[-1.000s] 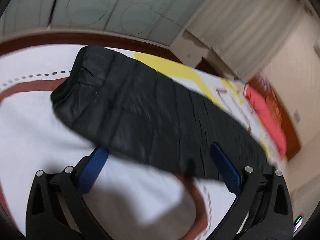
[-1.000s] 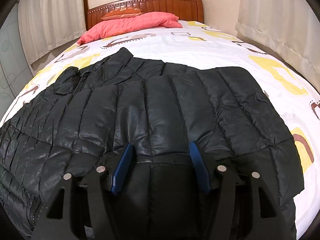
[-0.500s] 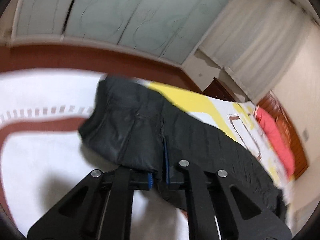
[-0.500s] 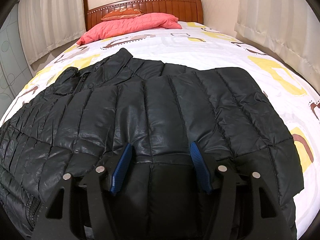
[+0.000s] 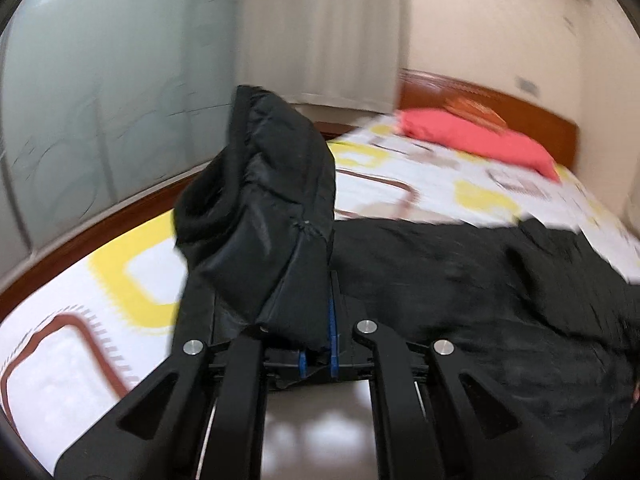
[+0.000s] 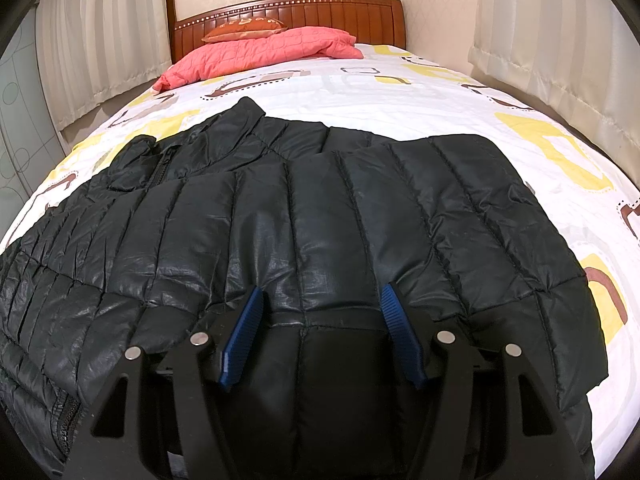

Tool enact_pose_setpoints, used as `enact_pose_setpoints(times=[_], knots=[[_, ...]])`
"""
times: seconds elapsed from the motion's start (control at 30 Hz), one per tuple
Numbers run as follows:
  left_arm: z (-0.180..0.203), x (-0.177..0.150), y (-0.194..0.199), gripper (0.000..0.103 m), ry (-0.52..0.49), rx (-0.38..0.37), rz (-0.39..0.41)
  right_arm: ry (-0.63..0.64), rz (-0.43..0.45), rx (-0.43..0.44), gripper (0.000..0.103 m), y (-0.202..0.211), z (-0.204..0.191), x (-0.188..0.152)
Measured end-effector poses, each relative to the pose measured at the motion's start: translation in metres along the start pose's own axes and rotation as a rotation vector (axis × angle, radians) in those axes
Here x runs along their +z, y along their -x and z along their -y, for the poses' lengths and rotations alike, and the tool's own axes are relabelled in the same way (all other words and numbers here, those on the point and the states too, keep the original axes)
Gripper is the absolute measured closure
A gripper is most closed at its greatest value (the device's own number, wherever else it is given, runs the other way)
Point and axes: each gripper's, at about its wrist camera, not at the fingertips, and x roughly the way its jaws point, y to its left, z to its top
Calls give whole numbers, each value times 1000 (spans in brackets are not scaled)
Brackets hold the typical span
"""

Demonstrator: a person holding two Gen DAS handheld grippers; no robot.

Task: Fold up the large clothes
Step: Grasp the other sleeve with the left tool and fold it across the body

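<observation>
The left gripper (image 5: 320, 336) had clamped the jacket (image 6: 320, 220) sleeve (image 5: 272, 216) and lifted it off the bed (image 6: 440, 92) — 1 fold begun, none finished — while the right gripper (image 6: 320, 328) hung half-open over the hem, gripping nothing.

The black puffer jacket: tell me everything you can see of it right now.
The black puffer jacket is quilted in stitched channels, with a shiny, crinkled, nylon-like shell. It lies spread across the patterned bedsheet, collar toward the pink pillow, zipper showing on the left. The left gripper is shut on its sleeve, cuff end raised off the bed. The right gripper is open, its fingers astride the hem.
</observation>
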Motion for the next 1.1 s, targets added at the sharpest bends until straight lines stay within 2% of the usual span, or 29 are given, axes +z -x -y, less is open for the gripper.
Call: enact_pose_setpoints(times=[0.17, 0.37, 0.6, 0.73, 0.83, 0.87, 0.9, 1.1], knots=[[87, 1, -5, 96, -147, -110, -37, -2, 0, 1, 41, 0, 0, 0], [172, -9, -15, 96, -290, -193, -63, -3, 1, 2, 41, 0, 1, 0], [238, -37, -23, 96, -421, -213, -106, -5, 2, 1, 40, 0, 1, -1], [252, -46, -29, 87, -444, -230, -167, -5, 2, 0, 40, 1, 0, -1], [248, -49, -16, 65, -443, -270, -161, -6, 0, 1, 40, 0, 1, 0], [246, -48, -11, 50, -433, -287, -155, -6, 0, -1, 40, 0, 1, -1], [243, -48, -6, 45, -425, -297, -152, -5, 0, -3, 39, 1, 1, -1], [216, -38, 29, 38, -361, -340, -145, -14, 6, -24, 39, 15, -4, 6]])
